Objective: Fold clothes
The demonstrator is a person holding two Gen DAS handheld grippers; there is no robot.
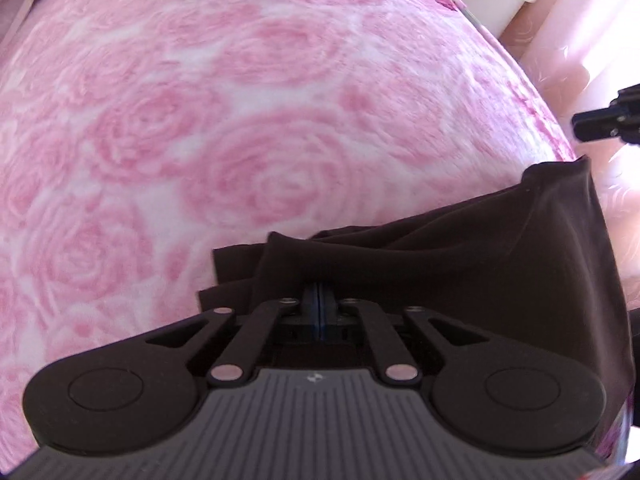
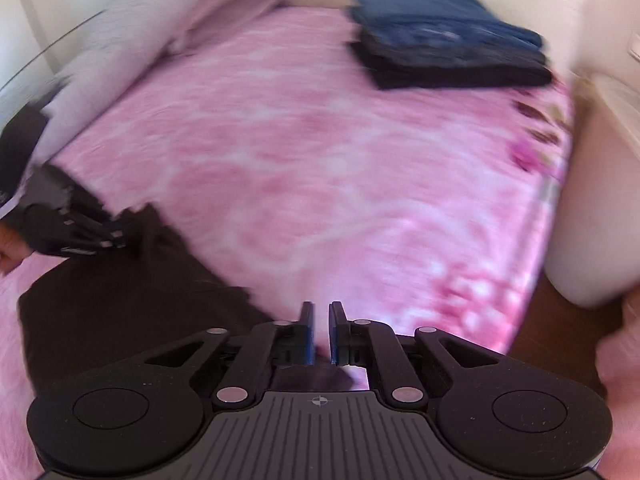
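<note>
Dark garment, soft and limp, bunches near the pink blanket's edge; left gripper pinches a fold, right gripper slightly parted, empty.

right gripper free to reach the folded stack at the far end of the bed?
Probably yes: the right gripper is open and empty, and only bare pink blanket lies between it and the folded stack. Distance can't be judged.
</note>
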